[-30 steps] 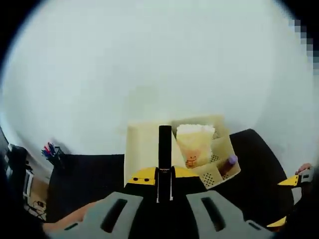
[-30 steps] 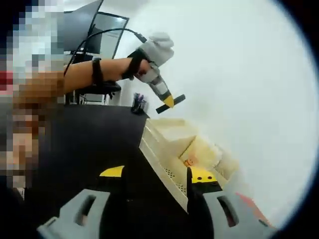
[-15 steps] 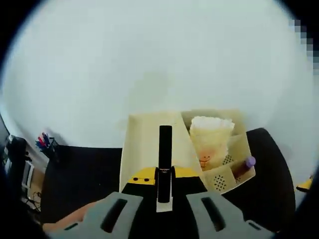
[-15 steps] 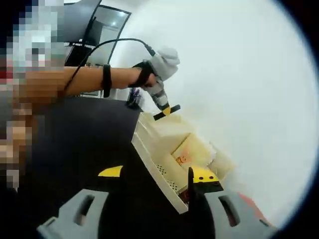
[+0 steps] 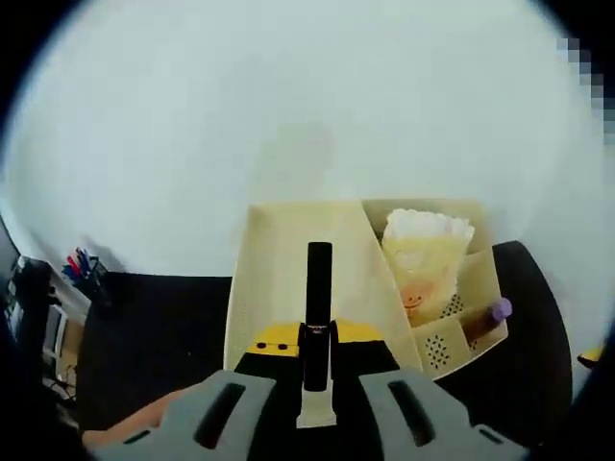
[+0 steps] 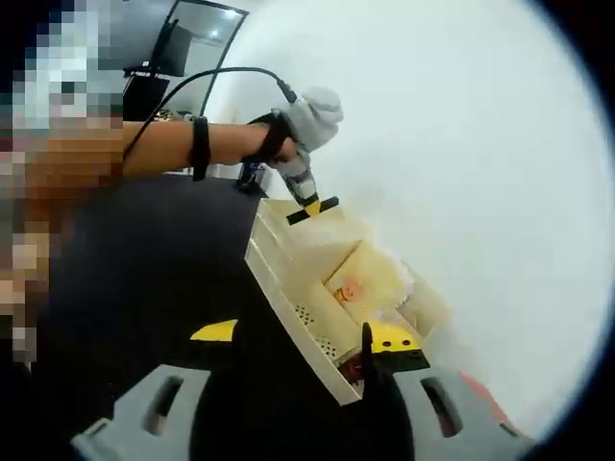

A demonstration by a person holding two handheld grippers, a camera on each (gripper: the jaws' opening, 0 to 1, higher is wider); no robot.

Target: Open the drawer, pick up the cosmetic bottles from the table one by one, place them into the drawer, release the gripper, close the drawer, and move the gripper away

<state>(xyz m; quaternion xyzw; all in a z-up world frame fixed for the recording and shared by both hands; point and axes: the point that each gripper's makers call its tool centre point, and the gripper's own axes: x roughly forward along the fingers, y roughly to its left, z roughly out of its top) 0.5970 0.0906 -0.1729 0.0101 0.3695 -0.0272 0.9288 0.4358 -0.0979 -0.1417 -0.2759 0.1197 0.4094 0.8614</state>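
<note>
Standing upright between the jaws of the left tool (image 5: 316, 360), the slim black cosmetic bottle (image 5: 318, 298) is clamped near its base, its long axis pointing up and away along the tool. Just beyond and below it lies the open cream drawer (image 5: 288, 279), its bare left compartment straight ahead, so the drop looks like a short move forward and down. The right tool (image 6: 306, 348) waits with jaws apart over the dark bench (image 6: 144, 259), farther from the drawer.
</note>
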